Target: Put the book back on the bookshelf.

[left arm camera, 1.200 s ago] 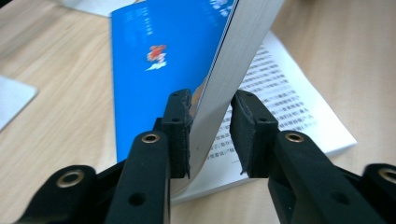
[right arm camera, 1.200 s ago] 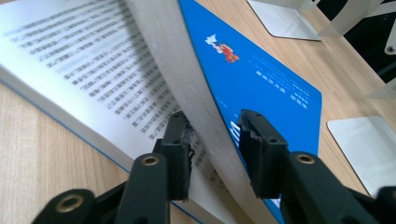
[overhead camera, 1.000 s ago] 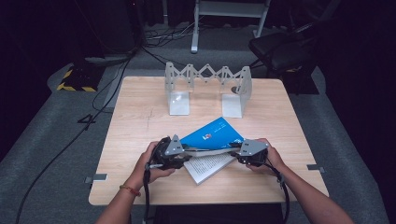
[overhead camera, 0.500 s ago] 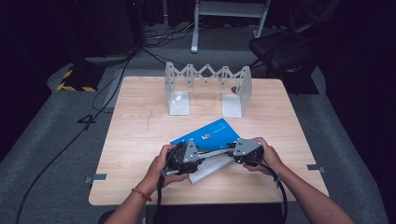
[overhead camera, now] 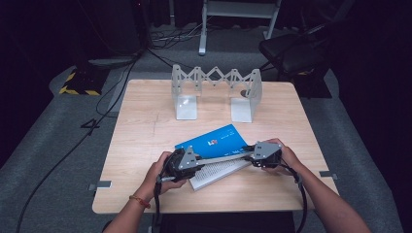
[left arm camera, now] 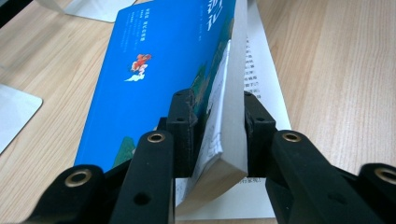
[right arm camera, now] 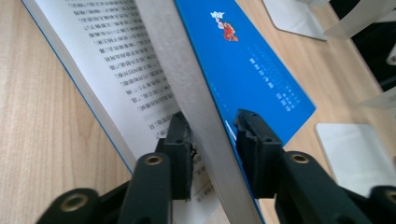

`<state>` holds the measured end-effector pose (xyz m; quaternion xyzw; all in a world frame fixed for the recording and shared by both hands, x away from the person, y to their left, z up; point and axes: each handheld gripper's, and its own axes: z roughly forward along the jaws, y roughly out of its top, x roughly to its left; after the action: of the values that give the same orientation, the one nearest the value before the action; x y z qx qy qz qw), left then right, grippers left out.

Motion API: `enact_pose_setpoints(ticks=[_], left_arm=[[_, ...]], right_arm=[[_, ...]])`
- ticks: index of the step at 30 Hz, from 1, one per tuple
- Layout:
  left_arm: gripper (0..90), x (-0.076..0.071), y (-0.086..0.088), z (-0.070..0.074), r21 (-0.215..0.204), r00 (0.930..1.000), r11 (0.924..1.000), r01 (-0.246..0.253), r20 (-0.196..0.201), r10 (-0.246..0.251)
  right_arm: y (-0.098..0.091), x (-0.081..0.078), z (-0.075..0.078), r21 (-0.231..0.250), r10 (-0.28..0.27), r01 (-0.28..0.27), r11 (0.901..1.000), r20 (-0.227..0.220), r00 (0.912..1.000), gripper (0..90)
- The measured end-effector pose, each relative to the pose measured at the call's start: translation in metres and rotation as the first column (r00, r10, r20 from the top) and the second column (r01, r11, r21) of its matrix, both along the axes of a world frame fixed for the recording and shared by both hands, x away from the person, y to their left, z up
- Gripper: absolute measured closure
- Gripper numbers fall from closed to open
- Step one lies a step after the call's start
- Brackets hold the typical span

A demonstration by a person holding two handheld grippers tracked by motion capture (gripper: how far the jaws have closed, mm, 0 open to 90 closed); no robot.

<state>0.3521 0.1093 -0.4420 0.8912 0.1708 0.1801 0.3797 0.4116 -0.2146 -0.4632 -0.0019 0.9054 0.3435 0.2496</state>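
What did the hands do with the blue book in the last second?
Both grippers slid inward along the table, the left gripper more so, and tipped the blue book's cover and a block of pages up. Each still pinches that block. The bottom printed page, the metal rack and the table stayed put.

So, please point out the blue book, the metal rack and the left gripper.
blue book (overhead camera: 214,141), high view, on its blue cover.
metal rack (overhead camera: 216,77), high view, on its zigzag lattice.
left gripper (left arm camera: 217,135), left gripper view, between its fingertips.
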Motion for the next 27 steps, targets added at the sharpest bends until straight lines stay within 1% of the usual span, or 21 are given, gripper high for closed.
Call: enact_pose_setpoints(ticks=[1,3,4,5,6,7,9,12,14,15,16,17,18,19,20,21,22,23,24,25,27], left_arm=[[68.8,0.004,0.004,0.002,-0.022,0.9998,0.9997,-0.010,-0.019,0.010],[65.7,0.012,0.010,0.003,-0.028,0.9994,0.9994,-0.018,-0.029,0.018],[64.5,0.017,0.011,0.003,-0.016,0.9994,0.9998,-0.013,-0.033,0.012],[63.6,0.021,0.011,0.003,-0.001,0.9994,1.0000,0.001,-0.034,-0.001],[63.0,0.032,0.010,0.004,0.028,0.9987,0.9995,0.013,-0.050,-0.012],[62.3,0.032,0.010,0.004,0.028,0.9987,0.9995,0.013,-0.050,-0.012],[61.6,0.041,0.006,0.007,0.057,0.9985,0.9981,0.024,-0.051,-0.021],[59.4,0.049,0.003,0.010,0.052,0.9981,0.9982,0.028,-0.057,-0.025],[56.7,0.051,0.002,0.010,0.034,0.9979,0.9994,0.010,-0.065,-0.008],[50.3,0.049,0.002,0.009,0.029,0.9976,0.9995,-0.009,-0.068,0.011],[44.0,0.049,0.002,0.009,0.029,0.9976,0.9995,-0.009,-0.068,0.011],[44.0,0.045,0.001,0.008,0.029,0.9978,0.9994,-0.018,-0.063,0.020],[41.0,0.042,0.001,0.007,0.025,0.9980,0.9995,-0.018,-0.061,0.019],[35.2,0.037,0.001,0.007,0.022,0.9986,0.9995,-0.022,-0.048,0.023],[35.2,0.033,0.001,0.008,0.010,0.9990,0.9995,-0.029,-0.035,0.029],[31.9,0.022,-0.002,0.011,-0.015,0.9983,0.9982,-0.058,-0.010,0.058],[29.6,0.018,-0.004,0.012,-0.020,0.9976,0.9975,-0.068,0.010,0.068],[26.9,0.018,-0.004,0.012,-0.020,0.9976,0.9975,-0.068,0.010,0.068],[27.8,0.006,-0.013,0.018,-0.042,0.9953,0.9960,-0.078,0.054,0.081],[27.5,0.006,-0.013,0.018,-0.042,0.9953,0.9960,-0.078,0.054,0.081],[26.8,-0.002,-0.028,0.021,-0.027,0.9936,0.9965,-0.079,0.079,0.081]], right_arm=[[0.002,-0.003,0.001,-0.004,-0.008,0.008,1.0000,0.019,0.9998,69.8],[0.005,-0.008,0.003,0.009,-0.027,0.027,0.9996,0.026,0.9993,71.6],[0.006,-0.011,0.003,0.017,-0.039,0.038,0.9991,0.027,0.9989,72.3],[0.009,-0.019,0.004,0.017,-0.063,0.062,0.9979,0.033,0.9975,73.2],[0.010,-0.022,0.003,0.018,-0.078,0.077,0.9968,0.035,0.9964,73.5],[0.010,-0.022,0.003,0.018,-0.078,0.077,0.9968,0.035,0.9964,73.5],[0.010,-0.027,0.003,0.025,-0.104,0.103,0.9944,0.037,0.9939,74.3],[0.009,-0.029,0.005,0.028,-0.127,0.126,0.9916,0.025,0.9916,75.1],[0.007,-0.028,0.007,0.037,-0.136,0.135,0.9901,0.012,0.9907,75.0],[0.007,-0.027,0.008,0.042,-0.141,0.141,0.9892,-0.001,0.9900,74.8],[0.007,-0.027,0.008,0.042,-0.141,0.141,0.9892,-0.001,0.9900,74.8],[0.007,-0.027,0.008,0.036,-0.140,0.140,0.9896,-0.002,0.9902,74.6],[0.008,-0.027,0.008,0.027,-0.140,0.140,0.9898,-0.001,0.9902,74.5],[0.009,-0.028,0.008,0.012,-0.140,0.141,0.9900,-0.006,0.9901,74.1],[0.009,-0.028,0.008,0.012,-0.140,0.141,0.9900,-0.006,0.9901,74.1],[0.010,-0.028,0.007,0.005,-0.140,0.140,0.9902,-0.004,0.9902,73.9],[0.011,-0.029,0.007,0.002,-0.141,0.141,0.9900,-0.003,0.9900,73.8],[0.011,-0.029,0.007,0.000,-0.141,0.141,0.9900,-0.004,0.9900,73.8],[0.012,-0.029,0.008,-0.006,-0.144,0.144,0.9896,-0.005,0.9896,73.8],[0.012,-0.029,0.008,-0.006,-0.144,0.144,0.9896,-0.005,0.9896,73.8],[0.013,-0.030,0.007,-0.008,-0.151,0.151,0.9886,-0.007,0.9886,73.5]])
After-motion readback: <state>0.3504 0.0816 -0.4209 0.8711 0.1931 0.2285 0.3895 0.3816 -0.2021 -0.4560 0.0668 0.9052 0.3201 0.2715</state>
